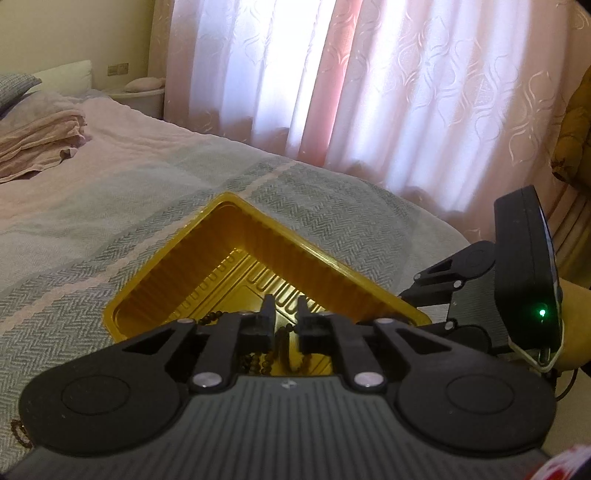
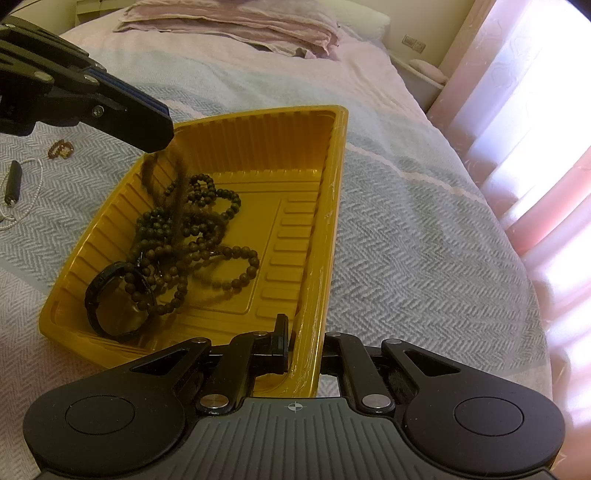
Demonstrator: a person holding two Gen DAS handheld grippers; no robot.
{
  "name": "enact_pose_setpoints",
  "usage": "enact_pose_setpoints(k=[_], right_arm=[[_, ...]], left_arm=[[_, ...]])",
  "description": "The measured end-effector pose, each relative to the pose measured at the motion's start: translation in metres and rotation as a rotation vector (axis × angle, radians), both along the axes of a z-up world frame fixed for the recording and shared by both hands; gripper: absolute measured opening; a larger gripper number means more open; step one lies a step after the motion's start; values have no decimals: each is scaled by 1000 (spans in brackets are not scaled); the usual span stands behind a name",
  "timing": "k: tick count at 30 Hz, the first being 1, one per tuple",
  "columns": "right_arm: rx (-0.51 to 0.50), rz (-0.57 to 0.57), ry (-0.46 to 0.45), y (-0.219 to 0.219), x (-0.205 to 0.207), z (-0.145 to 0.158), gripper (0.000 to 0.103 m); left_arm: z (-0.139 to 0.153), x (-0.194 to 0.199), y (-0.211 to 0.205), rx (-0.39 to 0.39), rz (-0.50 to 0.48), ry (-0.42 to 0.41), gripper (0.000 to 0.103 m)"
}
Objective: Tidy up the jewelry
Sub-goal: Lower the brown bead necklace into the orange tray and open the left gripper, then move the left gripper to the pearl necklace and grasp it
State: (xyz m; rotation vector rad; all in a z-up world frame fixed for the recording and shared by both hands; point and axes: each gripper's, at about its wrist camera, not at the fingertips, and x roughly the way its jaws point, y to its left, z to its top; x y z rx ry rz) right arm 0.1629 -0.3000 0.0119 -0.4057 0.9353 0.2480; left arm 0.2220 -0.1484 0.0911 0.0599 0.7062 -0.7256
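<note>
A bedroom, daylight through pale pink patterned curtains (image 1: 369, 92) beyond the yellow tray (image 2: 332, 184). Under the tray, a bed cover (image 2: 424, 240) in grey herringbone weave with pink stripes, soft and slightly rumpled. Past the tray's far end, toward the head of the bed, a folded pink blanket (image 2: 229, 22). Further off that way, a low white nightstand (image 1: 140, 96) and a wall socket (image 1: 118, 68).

Inside the tray, on its ribbed floor toward the left wall, a tangled heap of dark wooden beads (image 2: 207, 229). Touching the heap at the near corner, a black bangle (image 2: 118, 299). Outside the tray, to its left on the cover, a small amber bracelet (image 2: 61, 149) and, nearer the edge of view, a white chain (image 2: 37, 173) with a black cylinder (image 2: 13, 181) on it.

Over the tray's left wall, the left gripper (image 2: 155, 136), angled downward, jaws parted by a narrow gap. Below its tip and between its fingers, a blurred strand of the beads reaching down to the heap; no pad visibly pressing on it.

At the tray's near right edge, the right gripper (image 2: 304, 332), clamped tight on the tray wall, one finger inside, the other outside.
</note>
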Motion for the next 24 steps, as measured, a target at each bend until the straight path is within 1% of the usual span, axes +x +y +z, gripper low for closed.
enact_pose_setpoints(k=[6, 8, 10, 11, 13, 14, 16, 18, 20, 21, 24], right_arm=[[0, 0, -1, 0, 0, 0, 7], [0, 1, -2, 0, -1, 1, 7], [-1, 1, -3, 0, -1, 1, 7], [0, 1, -3, 0, -1, 1, 7], [-1, 1, -4, 0, -1, 1, 7], [-1, 1, -5, 0, -2, 1, 7], [-1, 1, -6, 0, -2, 1, 7], [-2, 1, -6, 0, -2, 1, 7], [-3, 1, -6, 0, -3, 1, 7], [-3, 2, -6, 0, -3, 1, 7], [-6, 5, -9, 0, -4, 1, 7]], left_arm=[[6, -3, 21, -27, 39, -11, 13], [7, -7, 36, -40, 65, -17, 15], [7, -12, 55, -48, 105, -24, 19], [6, -15, 66, -49, 131, -30, 20], [3, -21, 92, -43, 198, -41, 28], [1, -25, 105, -40, 235, -46, 29], [-4, -34, 134, -34, 322, -59, 35], [-10, -42, 161, -21, 409, -71, 38], [-17, -51, 184, 12, 480, -89, 40], [-20, -56, 197, 28, 512, -93, 43], [-35, -70, 232, 46, 610, -80, 49]])
